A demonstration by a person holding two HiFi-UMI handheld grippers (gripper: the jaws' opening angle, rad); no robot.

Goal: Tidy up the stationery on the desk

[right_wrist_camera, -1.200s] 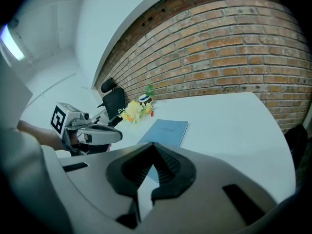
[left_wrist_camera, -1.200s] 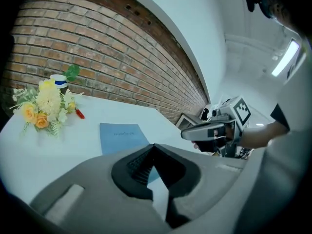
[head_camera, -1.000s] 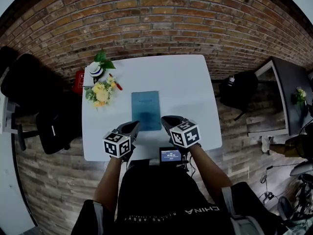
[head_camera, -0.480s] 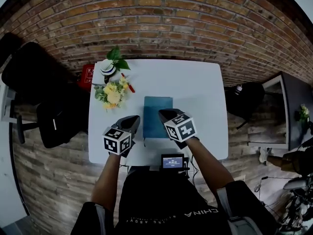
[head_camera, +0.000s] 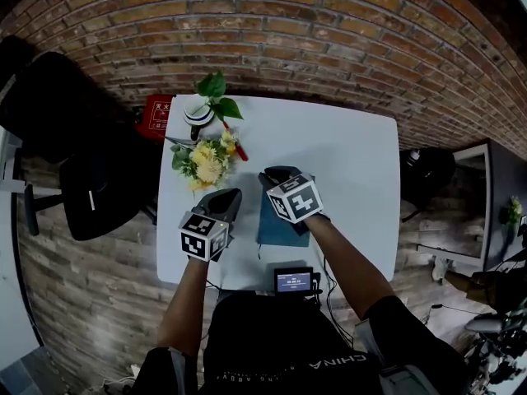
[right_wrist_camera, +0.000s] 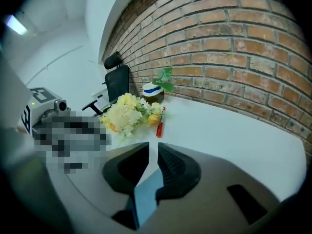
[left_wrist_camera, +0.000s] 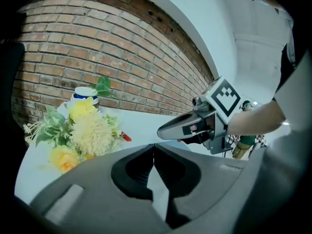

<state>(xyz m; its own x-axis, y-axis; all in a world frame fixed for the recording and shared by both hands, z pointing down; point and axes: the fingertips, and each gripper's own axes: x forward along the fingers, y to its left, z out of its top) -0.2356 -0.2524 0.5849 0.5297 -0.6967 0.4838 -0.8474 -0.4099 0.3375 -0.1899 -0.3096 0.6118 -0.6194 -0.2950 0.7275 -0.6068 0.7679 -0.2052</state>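
The right claw [right_wrist_camera: 153, 145] has its jaws parted by a narrow slit, just opening, and it grips nothing. Through the slit shows the blue notebook [right_wrist_camera: 145, 196], lying directly beneath it on the white table [right_wrist_camera: 229, 130]. Ahead of the tips and slightly left lies a red pen [right_wrist_camera: 159, 123], just beside a bunch of yellow and white flowers [right_wrist_camera: 126, 112] further left. The likely step is a reach for the pen. To do it well, the jaws should spread wider, come in low, and straddle the barrel on the side away from the blooms. The right forearm [head_camera: 342, 257] stretches forward over the notebook, with the claw tipped steeply down. The left claw [left_wrist_camera: 154, 146] is clenched on nothing. It hangs to the left of the notebook, tilted gently down towards the flowers.
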